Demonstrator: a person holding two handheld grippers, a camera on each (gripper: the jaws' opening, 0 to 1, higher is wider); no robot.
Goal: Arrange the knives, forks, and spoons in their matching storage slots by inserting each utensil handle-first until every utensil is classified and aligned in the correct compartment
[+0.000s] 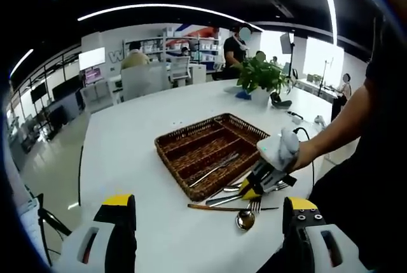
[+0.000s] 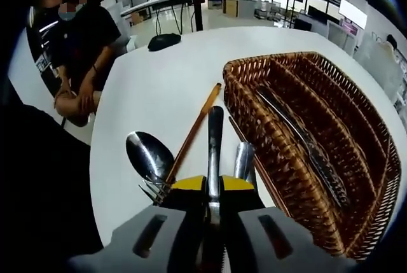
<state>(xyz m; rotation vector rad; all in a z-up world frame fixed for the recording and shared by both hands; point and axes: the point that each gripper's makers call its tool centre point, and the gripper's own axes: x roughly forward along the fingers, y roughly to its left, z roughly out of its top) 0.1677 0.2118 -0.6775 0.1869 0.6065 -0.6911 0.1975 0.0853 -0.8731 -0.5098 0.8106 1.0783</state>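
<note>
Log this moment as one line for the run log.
right gripper: shut on utensil | left gripper: open, hovering | basket: holds knives | spoon, fork on table

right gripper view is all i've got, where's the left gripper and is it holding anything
Observer: The left gripper is open and holds nothing, over the white round table, short of the loose utensils.
Operator: how does my right gripper sit from that side
Observer: The right gripper, shut on the metal utensil, is at the near corner of the brown wicker basket, carried by a white-gloved hand.
Operator: anything beyond the basket
Observer: A green potted plant stands on the table's far side.
</note>
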